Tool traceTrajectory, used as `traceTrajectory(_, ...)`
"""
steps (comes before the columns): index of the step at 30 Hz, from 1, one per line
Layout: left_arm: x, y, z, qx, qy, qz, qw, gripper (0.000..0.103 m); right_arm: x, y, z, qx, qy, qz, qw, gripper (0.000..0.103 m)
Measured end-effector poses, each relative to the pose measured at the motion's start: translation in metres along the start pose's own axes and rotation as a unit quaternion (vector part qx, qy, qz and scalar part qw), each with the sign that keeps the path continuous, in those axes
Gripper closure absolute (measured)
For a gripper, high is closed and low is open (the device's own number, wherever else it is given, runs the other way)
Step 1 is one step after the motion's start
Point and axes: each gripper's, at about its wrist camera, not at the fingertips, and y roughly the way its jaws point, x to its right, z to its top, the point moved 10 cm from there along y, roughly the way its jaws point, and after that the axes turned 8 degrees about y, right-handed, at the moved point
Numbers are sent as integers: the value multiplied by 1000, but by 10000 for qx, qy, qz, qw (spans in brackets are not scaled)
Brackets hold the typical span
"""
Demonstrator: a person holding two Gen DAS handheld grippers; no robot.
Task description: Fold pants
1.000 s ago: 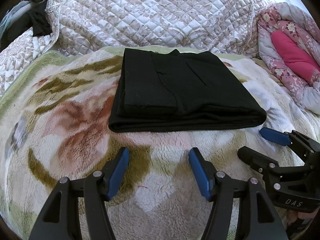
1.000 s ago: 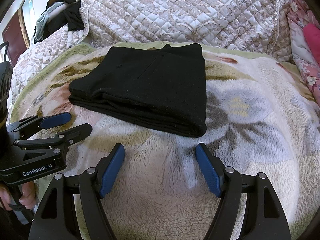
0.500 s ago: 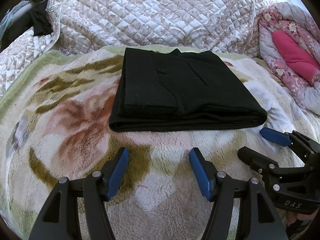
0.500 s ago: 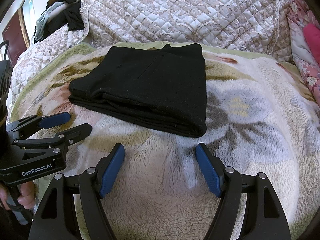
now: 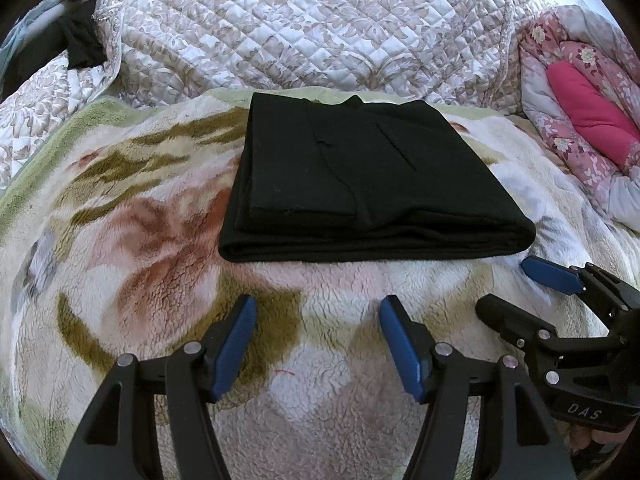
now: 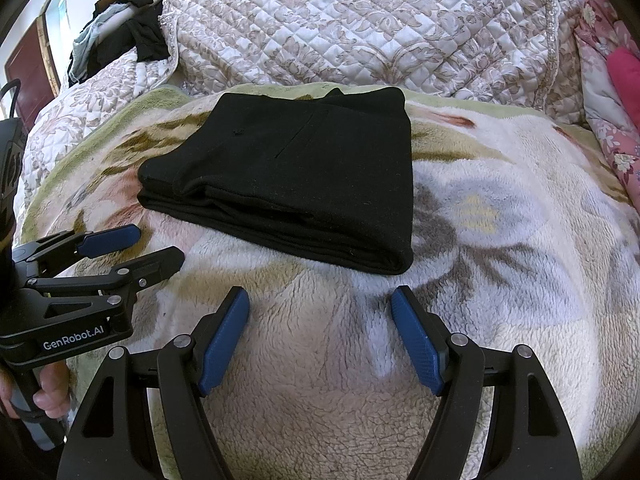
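— Pants first: where do they lie?

— Black knit pants [image 5: 360, 184], folded into a thick flat rectangle of several layers, sit on the fleece blanket with a faded flower print in pink, olive and cream [image 5: 132, 240]. Their far edge lies close to the green border of that blanket, just before the quilted beige-and-white bedspread [image 5: 304, 24] heaped up behind.

— And the left gripper?

— The left gripper [image 5: 318, 316] has its blue-padded jaws spread wide, nothing between them but bare fleece. It hangs in front of the near folded edge of the pants, apart from the cloth.

— The right one?

— The right gripper [image 6: 320, 308] stands the same way: jaws wide apart, empty, fleece showing in the gap. The near right corner of the pants [image 6: 304, 184] lies just beyond its fingertips, not touching them.

— Can each be seen from the other camera?

— Yes. In the left wrist view the right gripper [image 5: 516, 288] enters from the lower right, beside the right corner of the fold. In the right wrist view the left gripper [image 6: 156, 246] enters from the left, and a person's hand [image 6: 44, 392] grips its handle below.

— Anything else around?

— A pink floral quilt with a bright magenta lining [image 5: 580, 112] is bunched at the right, and dark clothes [image 6: 132, 36] are piled at the upper left.
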Motion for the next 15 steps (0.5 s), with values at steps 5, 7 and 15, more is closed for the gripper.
traceTrajectory(5, 0, 0, 0, -8, 0, 2, 10000, 35, 0, 0, 0, 0, 5, 0, 10000, 29)
traceTrajectory(7, -1, 0, 0, -14, -9, 3, 10000, 35, 0, 0, 0, 2, 4, -4, 10000, 29)
traceTrajectory(15, -1, 1, -1, -28, -12, 10, 10000, 35, 0, 0, 0, 4, 9, -4, 10000, 29)
